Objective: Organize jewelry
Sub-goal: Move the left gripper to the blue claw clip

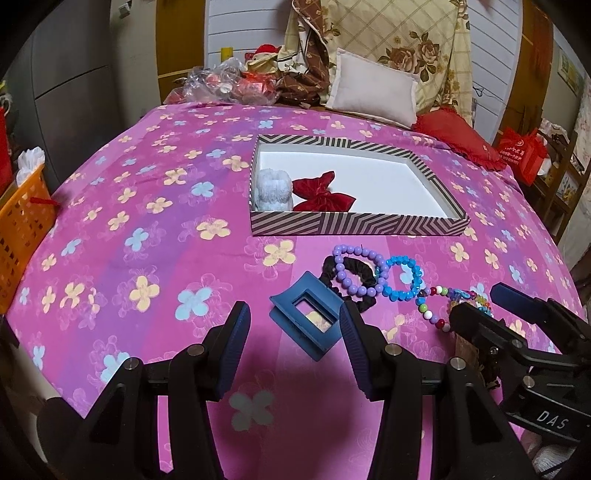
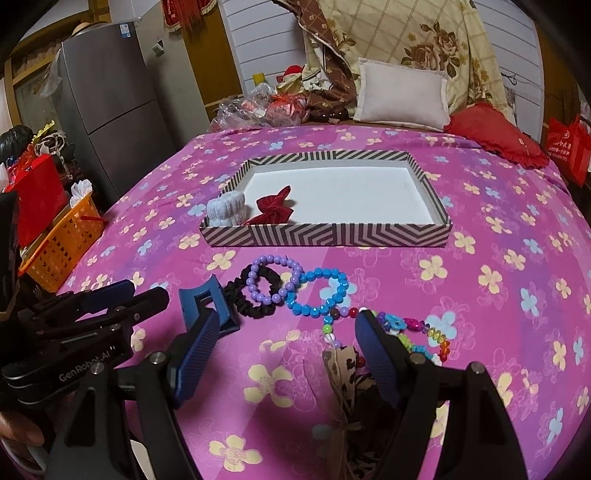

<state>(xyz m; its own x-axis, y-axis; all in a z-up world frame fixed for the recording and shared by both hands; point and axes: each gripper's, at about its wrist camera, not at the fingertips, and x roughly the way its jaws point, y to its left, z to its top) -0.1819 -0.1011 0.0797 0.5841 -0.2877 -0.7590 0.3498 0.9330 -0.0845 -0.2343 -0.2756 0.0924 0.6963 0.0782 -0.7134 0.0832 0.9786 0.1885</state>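
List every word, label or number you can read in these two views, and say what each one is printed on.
"DAS": on the black body of the right gripper, seen from the left wrist view.
"GenRobot.AI": on the black body of the left gripper, seen from the right wrist view.
White print on the red bag: too blurred to read.
Sticker on the refrigerator: too small to read.

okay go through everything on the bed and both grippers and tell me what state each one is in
striped box: open, no lid on it
white scrunchie: inside the box
red bow: inside the box
blue claw clip: on the sheet, outside the box
black scrunchie: on the sheet, under the purple bracelet
purple bracelet: on the sheet
blue bracelet: on the sheet
left gripper: open, empty
right gripper: open, empty
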